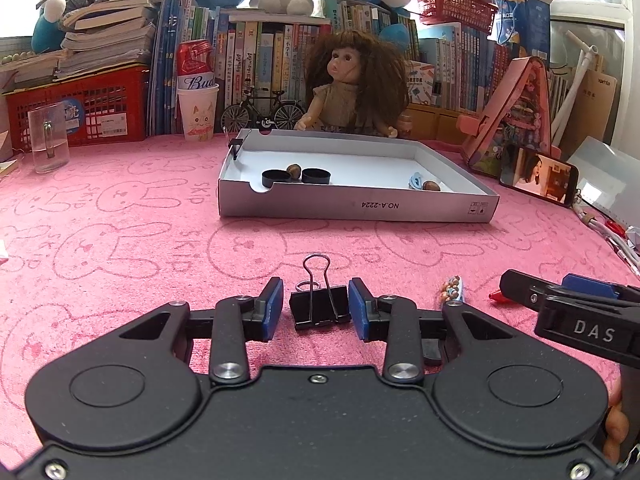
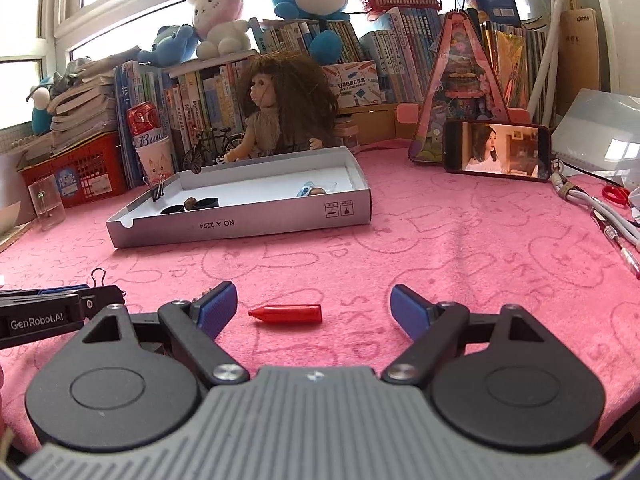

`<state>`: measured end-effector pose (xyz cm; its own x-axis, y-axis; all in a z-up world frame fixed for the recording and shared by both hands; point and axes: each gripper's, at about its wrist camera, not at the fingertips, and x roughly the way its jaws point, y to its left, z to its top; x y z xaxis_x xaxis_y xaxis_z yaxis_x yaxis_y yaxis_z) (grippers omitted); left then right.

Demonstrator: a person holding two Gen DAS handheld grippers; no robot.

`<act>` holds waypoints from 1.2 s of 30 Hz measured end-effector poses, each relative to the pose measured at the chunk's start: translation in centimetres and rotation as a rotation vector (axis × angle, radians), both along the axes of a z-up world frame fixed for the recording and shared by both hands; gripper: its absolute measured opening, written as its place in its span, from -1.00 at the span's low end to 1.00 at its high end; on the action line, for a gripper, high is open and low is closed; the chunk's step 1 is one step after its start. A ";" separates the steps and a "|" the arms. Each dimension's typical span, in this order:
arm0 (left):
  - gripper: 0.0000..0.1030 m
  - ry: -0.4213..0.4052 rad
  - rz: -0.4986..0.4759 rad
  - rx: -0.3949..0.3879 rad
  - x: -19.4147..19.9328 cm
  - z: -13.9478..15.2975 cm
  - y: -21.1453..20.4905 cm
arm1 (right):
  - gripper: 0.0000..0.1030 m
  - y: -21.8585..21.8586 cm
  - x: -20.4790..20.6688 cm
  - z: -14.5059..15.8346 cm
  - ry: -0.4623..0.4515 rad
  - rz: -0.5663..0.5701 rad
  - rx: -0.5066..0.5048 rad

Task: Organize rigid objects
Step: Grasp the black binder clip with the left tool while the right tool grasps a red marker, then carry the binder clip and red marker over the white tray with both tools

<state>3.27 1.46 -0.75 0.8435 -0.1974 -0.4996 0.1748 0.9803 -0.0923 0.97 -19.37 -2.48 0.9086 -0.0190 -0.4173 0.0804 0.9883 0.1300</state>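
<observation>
A black binder clip (image 1: 318,306) lies on the pink cloth between the blue pads of my left gripper (image 1: 316,282). The right pad sits almost against it and a narrow gap shows on the left, so the jaws stand open. My right gripper (image 2: 312,292) is wide open over a red cap (image 2: 286,314) that lies on its side between the fingers, untouched. Farther back sits a white cardboard tray (image 1: 360,206) holding two black lids (image 1: 316,176), nuts (image 1: 294,170), a light blue piece (image 1: 416,180) and a clip on its left wall (image 1: 235,146).
A small beaded item (image 1: 452,290) lies right of the left gripper. A doll (image 1: 352,80), a toy bicycle, a cup with a can, a glass mug (image 1: 48,138), a red crate and books line the back. A phone (image 2: 496,152), cables, scissors and pens (image 2: 616,196) lie at right.
</observation>
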 end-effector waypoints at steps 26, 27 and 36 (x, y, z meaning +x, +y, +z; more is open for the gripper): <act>-0.41 -0.023 0.040 0.023 -0.3 -0.7 -2.1 | -0.05 3.3 0.0 -1.0 -0.005 -0.030 -0.121; -0.41 -0.025 0.041 0.021 -0.3 -0.6 -1.9 | -0.05 3.2 0.0 -1.0 -0.004 -0.027 -0.117; -0.41 -0.038 0.050 0.020 0.3 0.3 -1.6 | -0.04 2.3 0.5 -0.2 -0.020 -0.011 -0.094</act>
<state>3.59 -0.11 -0.42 0.8703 -0.1450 -0.4708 0.1288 0.9894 -0.0667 1.51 -17.08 -2.63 0.9161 -0.0670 -0.3952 0.0894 0.9953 0.0384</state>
